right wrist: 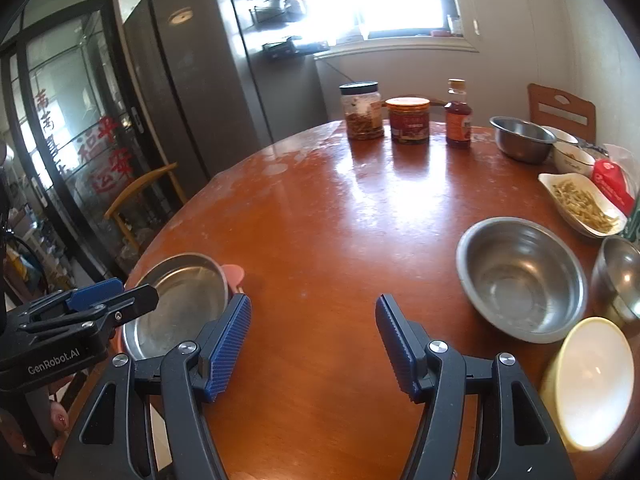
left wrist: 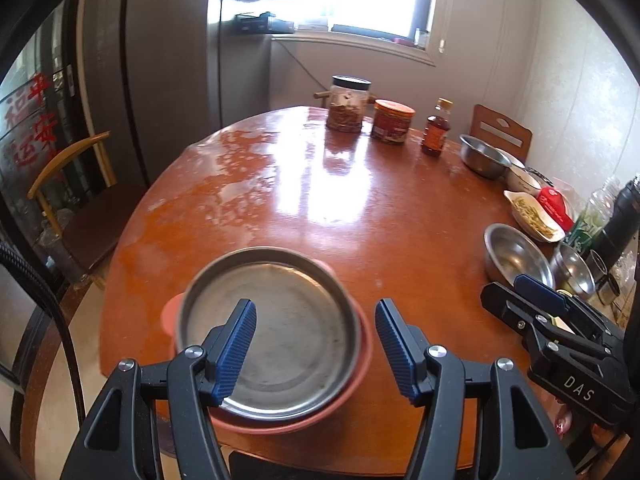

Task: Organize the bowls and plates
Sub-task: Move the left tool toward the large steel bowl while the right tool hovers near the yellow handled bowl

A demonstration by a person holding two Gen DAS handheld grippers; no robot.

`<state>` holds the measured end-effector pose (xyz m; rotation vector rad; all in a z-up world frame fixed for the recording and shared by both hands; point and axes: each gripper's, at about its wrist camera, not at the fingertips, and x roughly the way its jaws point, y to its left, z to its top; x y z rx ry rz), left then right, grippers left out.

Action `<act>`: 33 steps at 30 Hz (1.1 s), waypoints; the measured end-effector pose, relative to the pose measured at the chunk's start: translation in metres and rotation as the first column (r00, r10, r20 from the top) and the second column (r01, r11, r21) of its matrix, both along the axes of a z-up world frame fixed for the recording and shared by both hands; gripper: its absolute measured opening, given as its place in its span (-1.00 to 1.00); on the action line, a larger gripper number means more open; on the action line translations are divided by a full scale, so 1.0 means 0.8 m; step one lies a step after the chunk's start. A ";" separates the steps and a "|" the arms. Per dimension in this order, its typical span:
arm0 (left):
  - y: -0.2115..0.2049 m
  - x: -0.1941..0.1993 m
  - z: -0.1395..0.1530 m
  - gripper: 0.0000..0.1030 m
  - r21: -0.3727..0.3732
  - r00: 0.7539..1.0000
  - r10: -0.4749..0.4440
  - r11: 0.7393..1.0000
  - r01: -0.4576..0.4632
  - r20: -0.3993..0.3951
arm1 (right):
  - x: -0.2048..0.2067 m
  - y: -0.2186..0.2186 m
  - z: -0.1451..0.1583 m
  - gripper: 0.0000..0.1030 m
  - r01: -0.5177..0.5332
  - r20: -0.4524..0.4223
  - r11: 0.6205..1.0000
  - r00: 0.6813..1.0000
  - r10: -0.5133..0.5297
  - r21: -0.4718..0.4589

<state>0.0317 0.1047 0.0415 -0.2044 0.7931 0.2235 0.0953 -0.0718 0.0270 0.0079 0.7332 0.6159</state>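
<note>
Nearest, in the left view: left gripper [left wrist: 316, 348] half-spread, holding nothing, hovering over a round shallow steel plate [left wrist: 276, 332] already nested in a salmon-pink plastic plate [left wrist: 360, 376] at the near edge of the round red-brown wooden table [left wrist: 320, 208]. Right gripper [right wrist: 314, 346] likewise parted and empty over bare wood. Beside it, unstacked: pale yellow bowl [right wrist: 592, 384], wide steel bowl [right wrist: 520, 276], smaller steel bowl [right wrist: 620, 272]. Farther back, another steel bowl [right wrist: 522, 138]. Roughly one stack made; bowls left to gather.

A home dining kitchen: ahead of the grippers, a round wooden table [right wrist: 320, 216] with condiment jars [right wrist: 408, 120], fridge [right wrist: 200, 80] beyond.
</note>
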 end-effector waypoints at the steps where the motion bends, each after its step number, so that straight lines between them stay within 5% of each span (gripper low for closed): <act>1: -0.009 0.006 0.000 0.20 0.003 1.000 -0.017 1.000 0.017 -0.004 | 0.002 -0.006 0.001 0.30 0.009 0.002 1.000 1.000 -0.009 0.001; 19: -0.140 0.118 -0.010 0.20 -0.042 0.967 -0.252 0.967 0.250 -0.041 | 0.065 -0.153 0.005 0.30 0.293 -0.043 0.956 0.955 -0.293 -0.002; 28: -0.178 0.190 -0.050 0.20 -0.134 0.941 -0.299 0.951 0.280 -0.155 | 0.078 -0.189 -0.008 0.30 0.339 -0.082 0.941 0.938 -0.338 0.008; 33: -0.187 0.216 -0.064 0.20 -0.189 0.935 -0.320 0.938 0.290 -0.152 | 0.083 -0.192 -0.014 0.30 0.339 -0.100 0.941 0.936 -0.337 0.014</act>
